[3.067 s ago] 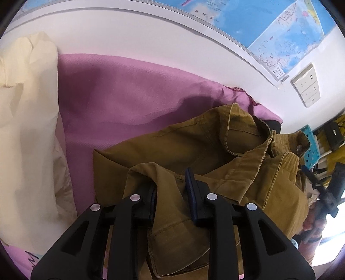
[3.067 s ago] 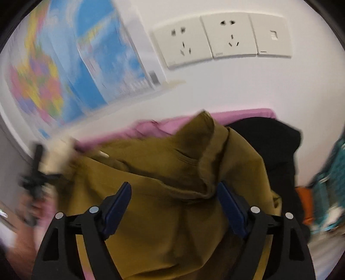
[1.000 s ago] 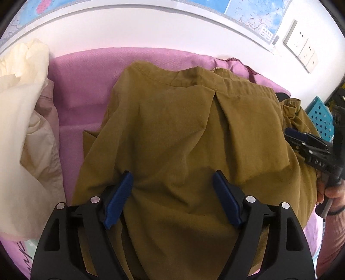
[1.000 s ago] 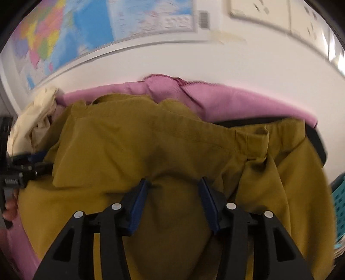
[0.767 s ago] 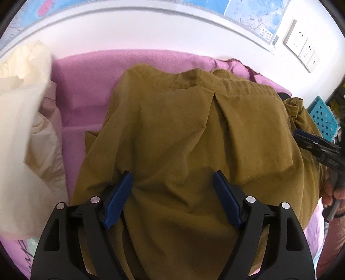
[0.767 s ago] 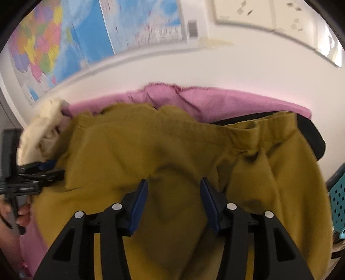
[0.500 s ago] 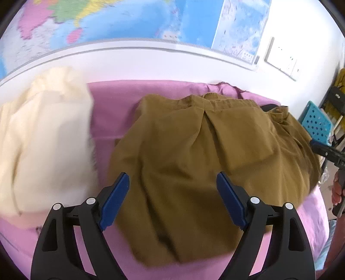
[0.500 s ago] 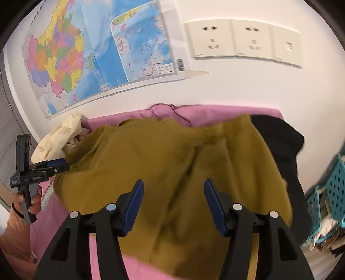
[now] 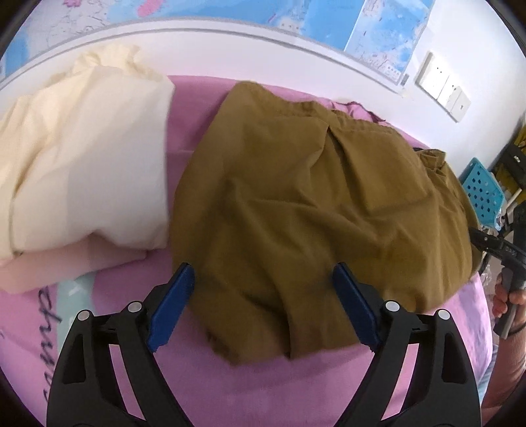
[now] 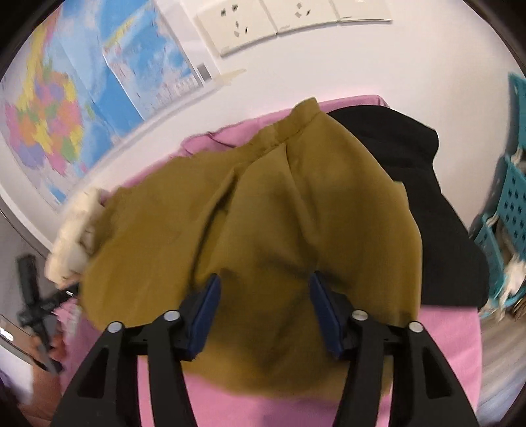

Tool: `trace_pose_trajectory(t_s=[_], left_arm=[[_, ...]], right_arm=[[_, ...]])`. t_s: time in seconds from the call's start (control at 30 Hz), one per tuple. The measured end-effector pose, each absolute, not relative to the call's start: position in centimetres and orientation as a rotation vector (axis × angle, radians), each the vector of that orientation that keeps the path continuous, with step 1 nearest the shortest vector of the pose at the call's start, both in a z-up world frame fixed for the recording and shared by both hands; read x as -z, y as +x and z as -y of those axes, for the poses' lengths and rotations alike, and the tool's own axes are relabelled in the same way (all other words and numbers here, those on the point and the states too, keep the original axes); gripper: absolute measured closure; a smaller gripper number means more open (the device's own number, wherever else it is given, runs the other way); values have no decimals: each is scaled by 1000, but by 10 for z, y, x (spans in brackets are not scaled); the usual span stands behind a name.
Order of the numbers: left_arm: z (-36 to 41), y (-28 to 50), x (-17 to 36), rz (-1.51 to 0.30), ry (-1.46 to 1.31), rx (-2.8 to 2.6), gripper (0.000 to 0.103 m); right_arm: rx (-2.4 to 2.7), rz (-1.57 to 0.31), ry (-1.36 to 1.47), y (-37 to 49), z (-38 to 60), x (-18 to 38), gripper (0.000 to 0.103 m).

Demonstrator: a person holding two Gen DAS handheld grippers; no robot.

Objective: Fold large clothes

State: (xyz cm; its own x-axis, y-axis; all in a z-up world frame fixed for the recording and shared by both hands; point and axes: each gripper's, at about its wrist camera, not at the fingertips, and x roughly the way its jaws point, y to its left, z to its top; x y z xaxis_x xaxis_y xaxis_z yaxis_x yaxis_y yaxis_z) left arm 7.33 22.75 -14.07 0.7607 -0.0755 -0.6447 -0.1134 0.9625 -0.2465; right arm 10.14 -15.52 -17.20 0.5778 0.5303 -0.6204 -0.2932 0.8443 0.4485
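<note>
An olive-brown garment (image 9: 296, 203) lies spread in a rumpled heap on the pink bed sheet (image 9: 263, 387). My left gripper (image 9: 262, 267) hovers over its near edge, and its jaws are opening wide. The cloth lies below them and the pads do not press on it. In the right wrist view the same garment (image 10: 263, 223) fills the middle. My right gripper (image 10: 265, 278) stands open above the near hem with nothing pinched. The right gripper (image 9: 486, 243) also shows at the right edge of the left wrist view, held by a hand. The left gripper (image 10: 42, 305) is blurred at far left.
A cream garment pile (image 9: 82, 157) lies left of the olive one. A black garment (image 10: 411, 197) lies to its right on the sheet. A teal basket (image 9: 481, 190) stands beyond the bed's right end. The wall with a map (image 10: 65, 108) and sockets (image 10: 263, 19) bounds the far side.
Both grippers have let go of the olive garment, widened their jaws and drawn back toward the near edge. The garment, earlier bunched and lifted, now lies spread on the sheet.
</note>
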Motion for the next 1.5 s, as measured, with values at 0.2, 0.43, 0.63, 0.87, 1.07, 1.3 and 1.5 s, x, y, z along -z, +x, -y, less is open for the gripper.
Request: trace_pose_trajectory(t_s=[0.2,0.43,0.63,0.87,1.07,1.3,1.5], left_arm=[[-247,28,158,-683,-376,2,17],[-235,3,178,-684,-441,83,17],[-217,9,186,-705,-448,152,17],[-200,20,196,-744,-460,221,17],[-198,27,198,-751,-514,280,17],[-193,45,196,-735,-631,386,17],[-217,68,203,-700,-785,368,17]], right_arm=[[-566,-820,466,47,183,179,39],[-559,-890,611,23,188,217,38],[-579,-868,738,45,181,227,38],[-538,-872,755,74,163,231,38],[-541,-827,764,77,164,221,59],[-589,-728,715,73,167,180,79],[-607,-724,765,78,171,178,79]])
